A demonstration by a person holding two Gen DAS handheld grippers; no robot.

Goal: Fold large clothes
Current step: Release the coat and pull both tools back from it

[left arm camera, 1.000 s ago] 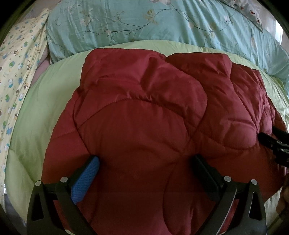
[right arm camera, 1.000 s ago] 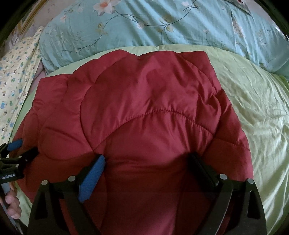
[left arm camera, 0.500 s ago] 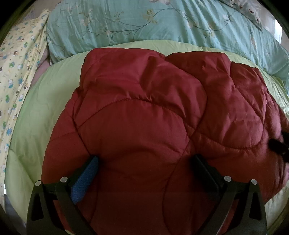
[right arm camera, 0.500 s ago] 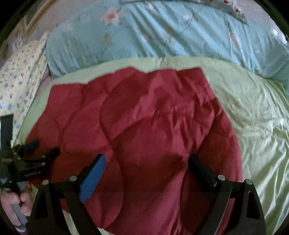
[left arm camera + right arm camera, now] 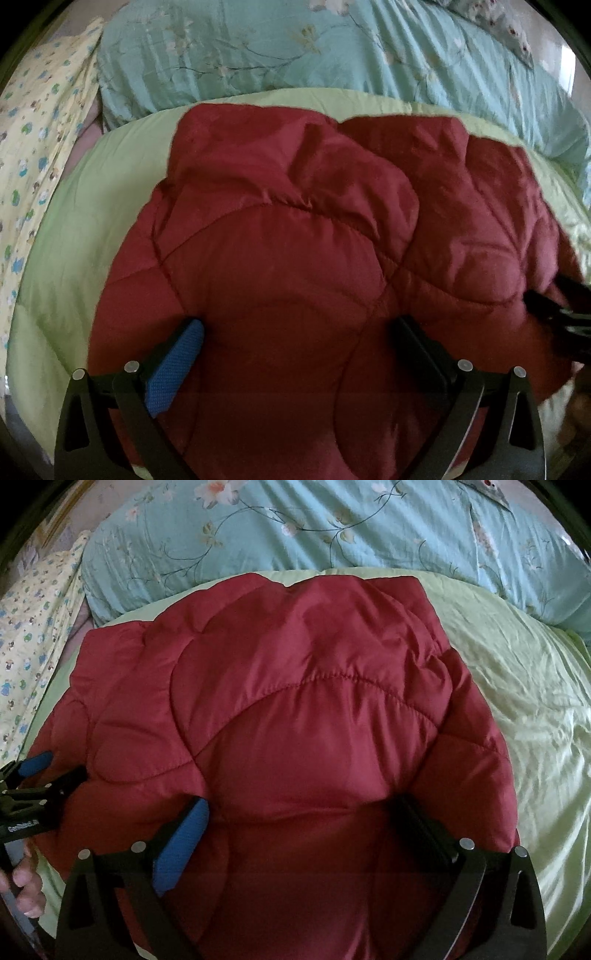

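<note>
Jaws of the left gripper (image 5: 295,339) are seen spread wide in the left wrist view, with the red quilted jacket (image 5: 295,258) bulging up between the blue pad (image 5: 173,365) and the black finger (image 5: 417,350); both rest against the padding, and no firm pinch on it is shown. Beyond the jaws the jacket is laid in a bulky folded heap on the green quilt (image 5: 92,221), with the blue floral duvet (image 5: 332,55) farther off. To the right of the jaws, the other tool is glimpsed, blurred, at the jacket's edge.

Seen from the right wrist view, the jaws of the right gripper (image 5: 299,816) are opening to their widest, the jacket's puffed near edge lying between the fingers but not clamped. Left of these jaws, the left gripper is seen held in a hand (image 5: 26,890) at the jacket's near left edge.

For the step judged to be in hand, settling the fold, the padding would best be pressed flat evenly by both tools, so that trapped air is expelled and the slippery layers are not allowed to spring apart.
</note>
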